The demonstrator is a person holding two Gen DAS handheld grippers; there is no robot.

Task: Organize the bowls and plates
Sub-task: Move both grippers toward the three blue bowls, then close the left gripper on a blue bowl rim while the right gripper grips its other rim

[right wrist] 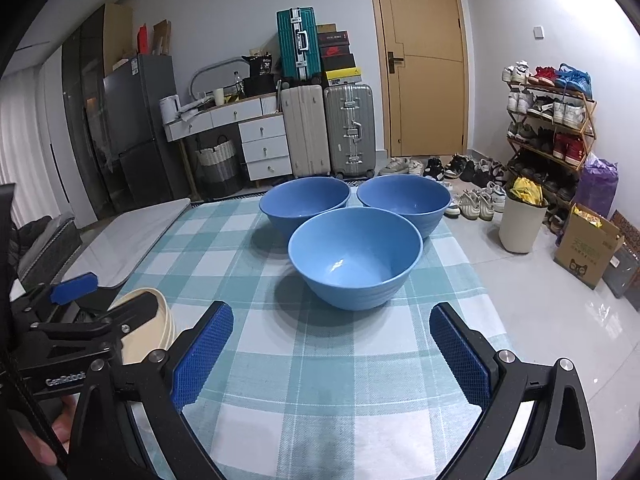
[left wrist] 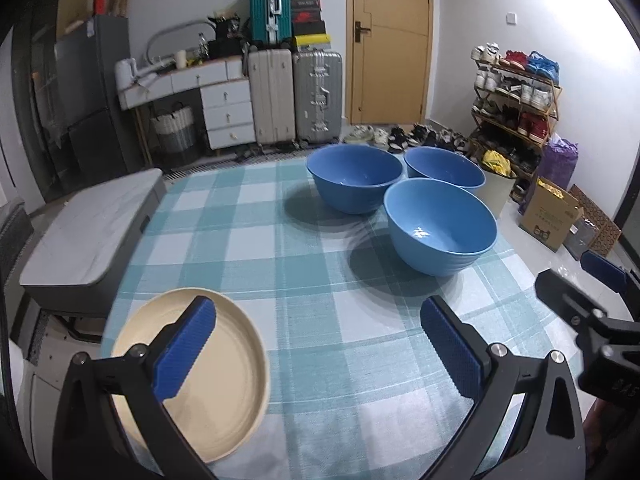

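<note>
Left wrist view places the cream plate (left wrist: 188, 372) under the left gripper (left wrist: 316, 344), at the table's near-left corner. Right wrist view centres the nearest blue bowl (right wrist: 355, 258) ahead of the right gripper (right wrist: 332, 352), the closer tool; plate largely hidden there. Both jaws stand wide apart, empty.

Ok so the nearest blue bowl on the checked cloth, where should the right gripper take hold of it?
Probably the near rim of the nearest round blue bowl, approached from above: one finger inside, one outside. It stands upright with its mouth open, and looks wider than the open right gripper, so spanning it seems unlikely. The near side stays away from the other two bowls.
</note>
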